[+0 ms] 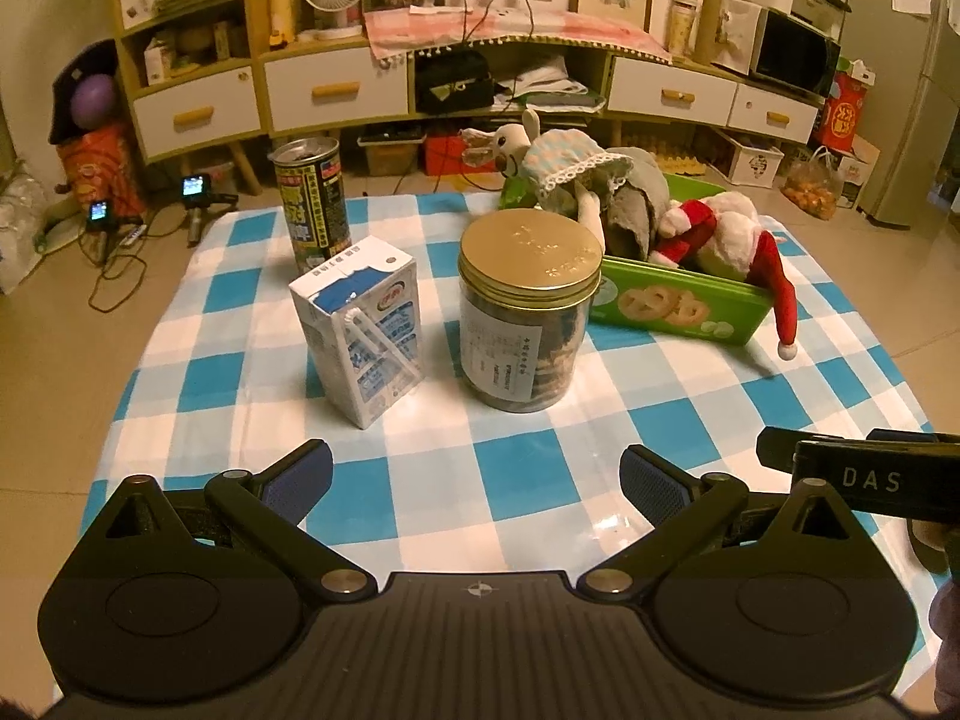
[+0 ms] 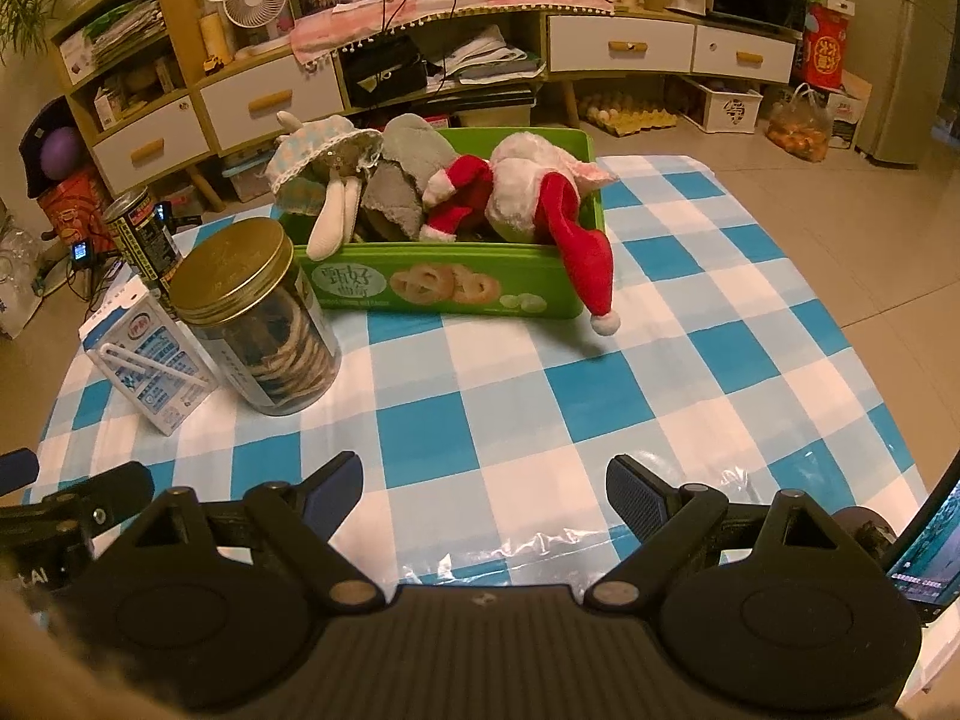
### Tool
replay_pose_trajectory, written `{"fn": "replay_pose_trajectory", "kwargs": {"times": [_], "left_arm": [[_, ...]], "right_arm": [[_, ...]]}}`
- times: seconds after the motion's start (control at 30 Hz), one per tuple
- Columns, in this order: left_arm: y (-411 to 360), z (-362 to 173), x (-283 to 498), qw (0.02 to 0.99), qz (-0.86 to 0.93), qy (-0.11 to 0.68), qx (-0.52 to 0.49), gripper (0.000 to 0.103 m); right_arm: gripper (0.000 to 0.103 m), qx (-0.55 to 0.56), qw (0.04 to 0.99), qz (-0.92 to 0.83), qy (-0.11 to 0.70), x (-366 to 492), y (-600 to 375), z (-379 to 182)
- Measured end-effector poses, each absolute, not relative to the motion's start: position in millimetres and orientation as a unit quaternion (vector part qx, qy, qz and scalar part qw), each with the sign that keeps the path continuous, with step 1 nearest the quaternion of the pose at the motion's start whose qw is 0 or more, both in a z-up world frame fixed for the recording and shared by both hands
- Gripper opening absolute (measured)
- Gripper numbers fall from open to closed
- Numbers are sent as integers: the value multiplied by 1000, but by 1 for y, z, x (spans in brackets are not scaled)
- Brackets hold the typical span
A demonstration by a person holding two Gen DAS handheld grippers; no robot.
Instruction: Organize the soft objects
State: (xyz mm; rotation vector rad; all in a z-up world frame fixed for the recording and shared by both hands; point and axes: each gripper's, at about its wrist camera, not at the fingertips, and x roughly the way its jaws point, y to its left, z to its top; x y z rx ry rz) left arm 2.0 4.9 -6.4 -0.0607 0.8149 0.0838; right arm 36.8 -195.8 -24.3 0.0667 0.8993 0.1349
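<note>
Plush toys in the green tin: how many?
3 visible. A rabbit doll in a frilly dress at the left end of the green tin, a grey plush in the middle, a white plush in Santa clothes at the right. More may be buried underneath.

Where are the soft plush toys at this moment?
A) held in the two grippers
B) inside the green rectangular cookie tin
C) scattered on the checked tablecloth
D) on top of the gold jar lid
B: the plush toys sit piled in the green rectangular cookie tin, with only the red pointed Santa hat hanging over its front wall.
</note>
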Motion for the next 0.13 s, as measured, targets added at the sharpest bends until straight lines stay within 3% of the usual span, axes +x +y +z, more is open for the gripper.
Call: {"fn": "replay_pose_trajectory", "kwargs": {"times": [0.13], "left_arm": [[5, -8, 3, 915, 41, 400, -29, 98]], "right_arm": [[56, 32, 898, 67, 434, 37, -196, -24]]}}
